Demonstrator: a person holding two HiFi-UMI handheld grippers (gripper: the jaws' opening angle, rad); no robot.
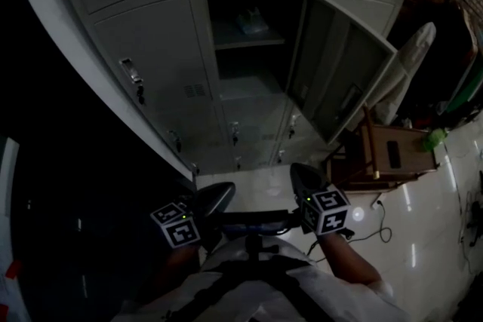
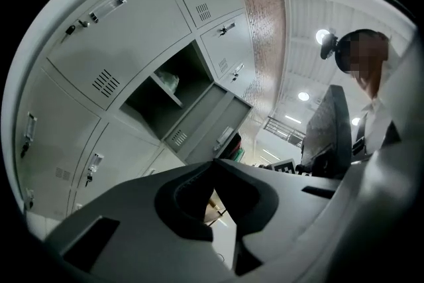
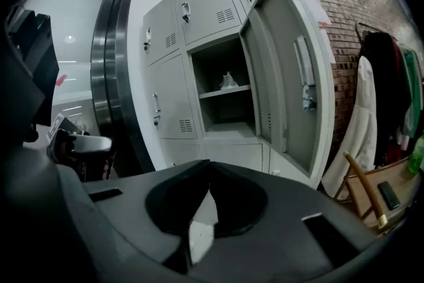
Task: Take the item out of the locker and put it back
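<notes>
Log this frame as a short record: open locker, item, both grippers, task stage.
open locker: middle column, door swung wide to the right in the head view
item: small pale thing on the inner shelf; too dim to identify
left gripper: jaws together, nothing between, low and clear of the lockers
right gripper: jaws together, nothing between, faces the open locker from a distance
task stage: item in locker; not taken out yet or already returned, cannot tell
</notes>
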